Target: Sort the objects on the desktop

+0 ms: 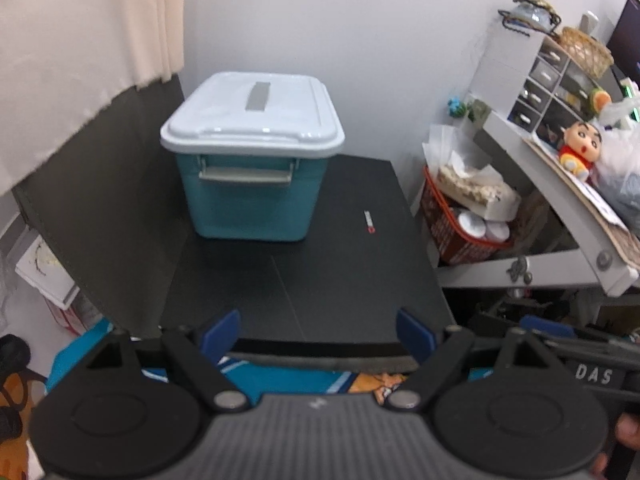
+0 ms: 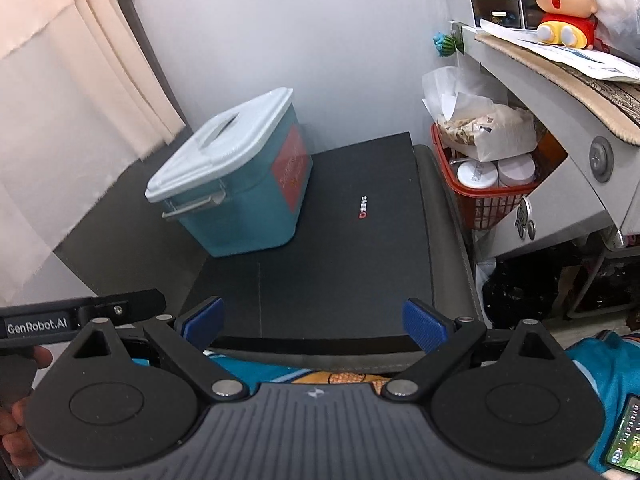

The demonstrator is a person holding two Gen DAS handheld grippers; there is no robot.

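A teal storage box (image 1: pixel 248 196) with a white lid (image 1: pixel 256 110) shut on it stands at the back left of the black desk top (image 1: pixel 328 264). The right wrist view shows the same box (image 2: pixel 240 200) with a red label on its side. My left gripper (image 1: pixel 318 336) hangs open over the desk's near edge, nothing between its blue pads (image 1: pixel 221 334). My right gripper (image 2: pixel 312 322) is open too, level with the near edge, with blue pads (image 2: pixel 424 324) wide apart. The left gripper's body (image 2: pixel 80 318) shows at the left of the right wrist view.
A red wire basket (image 1: pixel 452 236) with paper-wrapped goods and white jars stands right of the desk, under a grey shelf (image 1: pixel 560 200). A cartoon doll (image 2: pixel 564 4) sits on that shelf beside small drawers (image 1: pixel 548 92). A curtain (image 1: pixel 80 60) hangs at left. A person's fingers (image 2: pixel 16 432) grip the left tool.
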